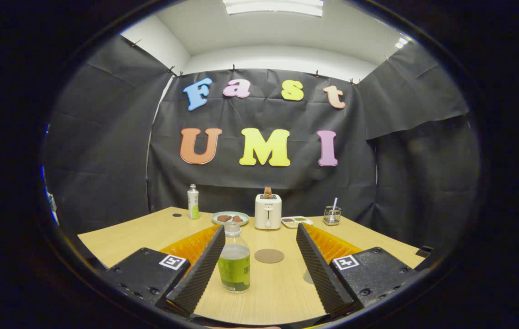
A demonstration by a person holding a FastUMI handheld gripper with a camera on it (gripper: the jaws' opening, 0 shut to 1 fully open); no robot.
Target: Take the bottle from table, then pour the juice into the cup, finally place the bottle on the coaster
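A clear bottle (234,262) with a green label stands upright on the wooden table (277,292). It is between my fingers, close against the inner side of the left finger (200,269) and well apart from the right finger (321,269). My gripper (260,227) is open wide, with nothing pressed between the fingers. A round brown coaster (269,255) lies flat on the table just right of the bottle and a little beyond it. A pale round shape (307,276) peeks out by the right finger, mostly hidden; I cannot tell what it is.
Along the table's far edge stand a second bottle (193,202), a small dark disc (177,214), a plate of food (230,218), a white toaster (268,211), a small snack tray (296,221) and a wire holder (332,215). Black cloth walls close the booth.
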